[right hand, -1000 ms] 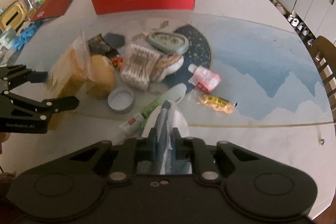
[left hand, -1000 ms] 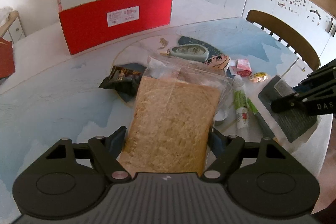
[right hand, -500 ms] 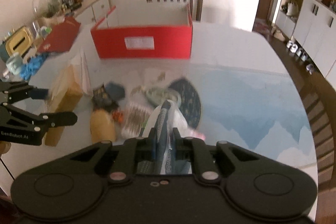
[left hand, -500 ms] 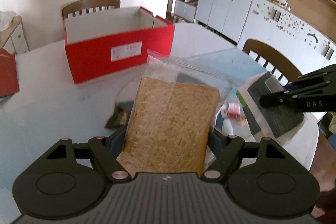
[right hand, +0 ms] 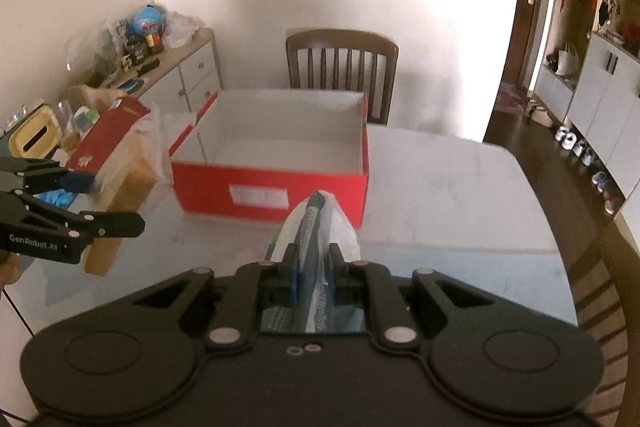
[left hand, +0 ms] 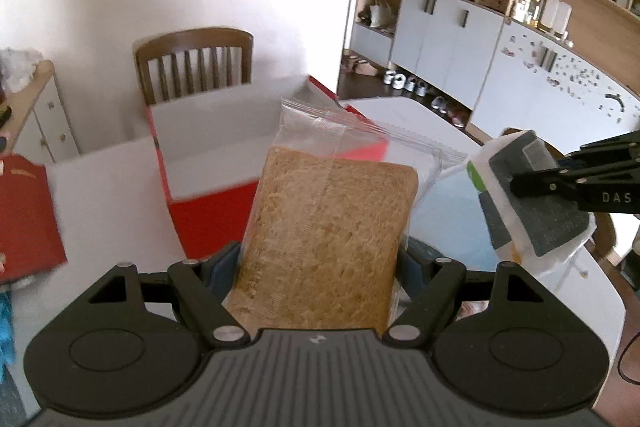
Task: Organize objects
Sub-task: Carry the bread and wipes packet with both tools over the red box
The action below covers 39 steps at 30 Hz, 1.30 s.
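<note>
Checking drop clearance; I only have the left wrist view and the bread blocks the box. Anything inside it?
Observer: In the right wrist view, the red box shows only white walls and floor, no items.
Operator: Is the bread over it?
Observer: No. The bread bag in the left hand-held gripper is left of the box, outside it.
Operator: Right grip?
Observer: The right hand-held gripper is shut on the grey pad pack, short of the box's labelled front.

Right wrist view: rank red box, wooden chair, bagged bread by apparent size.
1. red box, by far the widest.
2. and 3. wooden chair and bagged bread look near alike, so no ranking. The bread is nearer the camera and partly behind the left tongs; the box hides the chair's lower part.
</note>
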Available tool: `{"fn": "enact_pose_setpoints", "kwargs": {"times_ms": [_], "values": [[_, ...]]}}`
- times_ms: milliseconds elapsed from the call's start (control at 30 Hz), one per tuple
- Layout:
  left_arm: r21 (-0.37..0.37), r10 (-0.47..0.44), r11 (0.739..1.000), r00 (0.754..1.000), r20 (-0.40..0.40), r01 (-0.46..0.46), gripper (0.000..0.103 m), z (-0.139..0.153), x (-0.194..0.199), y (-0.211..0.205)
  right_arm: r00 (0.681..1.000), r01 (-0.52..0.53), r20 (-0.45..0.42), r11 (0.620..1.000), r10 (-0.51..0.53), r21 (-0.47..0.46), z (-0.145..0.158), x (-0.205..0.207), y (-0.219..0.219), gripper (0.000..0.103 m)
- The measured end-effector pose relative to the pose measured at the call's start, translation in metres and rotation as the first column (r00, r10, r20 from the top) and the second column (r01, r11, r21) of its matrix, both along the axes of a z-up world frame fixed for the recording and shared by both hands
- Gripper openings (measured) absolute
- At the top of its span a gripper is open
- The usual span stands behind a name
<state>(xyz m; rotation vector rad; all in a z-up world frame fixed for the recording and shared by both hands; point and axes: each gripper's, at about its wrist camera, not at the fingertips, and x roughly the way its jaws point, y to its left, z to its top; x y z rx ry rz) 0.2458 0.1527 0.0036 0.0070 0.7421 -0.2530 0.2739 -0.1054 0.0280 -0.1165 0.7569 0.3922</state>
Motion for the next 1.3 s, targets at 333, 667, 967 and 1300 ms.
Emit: {"fn": "enact_pose_setpoints", "kwargs": {"times_ms": [333,667,967,1300], "values": [[0.068,0.034,0.997,0.999,-0.02,-0.033,0.079,0.012,0.077,0.017,1.0,-0.011,0.027,1.0,0.011,-0.008,0.017,0.071,0.023,0.013],[0.131,0.066,0.99,0.997,-0.04,-0.06,0.079,0.001,0.155,0.032,0.999,-0.016,0.038,0.997,0.019,-0.081,-0.003,0.134,0.067,0.013],[0.151,0.077,0.987,0.989,-0.126,-0.057,0.079,-0.038,0.209,0.029,0.999,0.039,0.005,0.992,-0.038,-0.117,-0.036,0.18,0.101,0.013],[0.205,0.043,0.979,0.977,-0.21,0.001,0.079,-0.08,0.244,0.023,0.992,0.092,-0.075,0.992,-0.099,-0.087,-0.08,0.202,0.11,0.013]]}}
